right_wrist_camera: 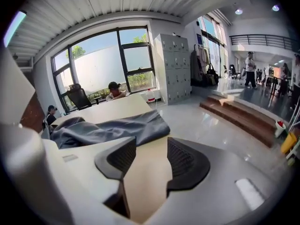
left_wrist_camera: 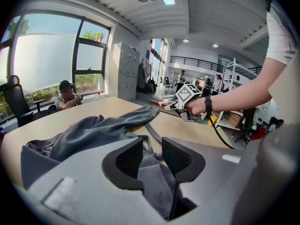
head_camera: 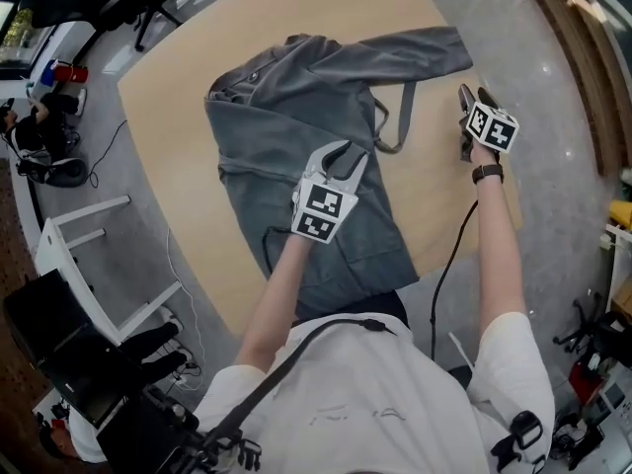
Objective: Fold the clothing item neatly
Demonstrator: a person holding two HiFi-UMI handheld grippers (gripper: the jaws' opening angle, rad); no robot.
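I'm looking down into a big open workroom with a polished grey floor (head_camera: 563, 107), and the right gripper view shows tall windows (right_wrist_camera: 108, 60) along the far wall. Filling the upper middle of the head view is the tan wooden table (head_camera: 188, 107). A bank of pale lockers (right_wrist_camera: 174, 64) stands right of those windows with the doors closed, so I can't tell what they hold. The grey clothing item (head_camera: 296, 117) lies rumpled across the table's centre. One sleeve (head_camera: 415, 52) stretches toward the upper right, and the body reaches down to the near edge. The left gripper (head_camera: 343, 156) hangs over the middle of the cloth with its jaws well apart. Fabric shows under the gap (left_wrist_camera: 152, 156), but nothing is pinched. The right gripper (head_camera: 471, 97) is at the right of frame, just below the sleeve's end. Its jaws are parted with only bare tabletop between them (right_wrist_camera: 151, 161). A thin strap (head_camera: 400, 126) loops off the garment between the two grippers.
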